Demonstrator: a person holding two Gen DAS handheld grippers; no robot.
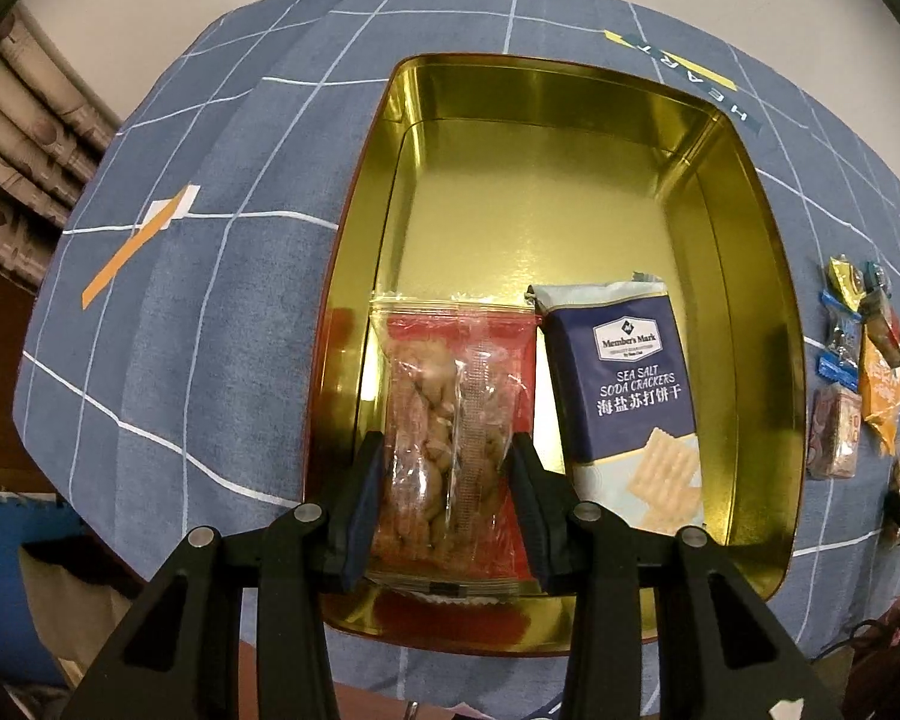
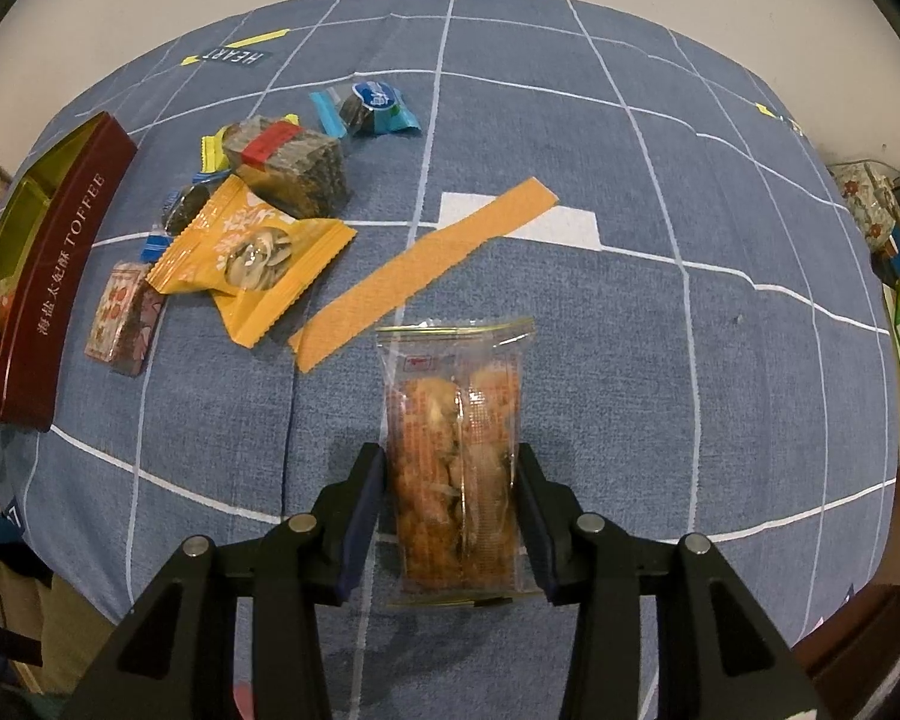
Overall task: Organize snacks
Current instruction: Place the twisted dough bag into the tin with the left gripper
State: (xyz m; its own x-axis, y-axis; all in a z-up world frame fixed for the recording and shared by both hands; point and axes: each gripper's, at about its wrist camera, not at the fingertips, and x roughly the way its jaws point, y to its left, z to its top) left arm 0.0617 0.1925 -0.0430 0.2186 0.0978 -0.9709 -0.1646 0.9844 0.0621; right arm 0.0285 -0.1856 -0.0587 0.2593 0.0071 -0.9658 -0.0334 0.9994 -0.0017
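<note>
Closest to the left wrist camera, the left claw (image 1: 447, 504) grips a clear packet of nuts (image 1: 444, 438), its pads pressed against both sides, low inside the gold tin (image 1: 750, 276). That packet sits at the tin's near left corner, just beside a navy pack of sea salt soda crackers (image 1: 624, 396) already lying on the gold floor. Beyond them the rest of the tin floor is bare.

On the other side, the right claw (image 2: 450, 510) straddles a second clear nut packet (image 2: 456, 456) lying on the blue checked cloth (image 2: 690, 360); its pads look to be touching the wrapper's edges, so I read it as a grip just made. Farther off, an orange snack pouch (image 2: 258, 264), a dark wrapped block (image 2: 288, 168) and a blue candy (image 2: 372, 105) wait near the tin's red wall (image 2: 66, 258).

My judgement: placing is in hand. Next, the left claw should release and lift clear, then the right should carry its packet into the tin's free space.
</note>
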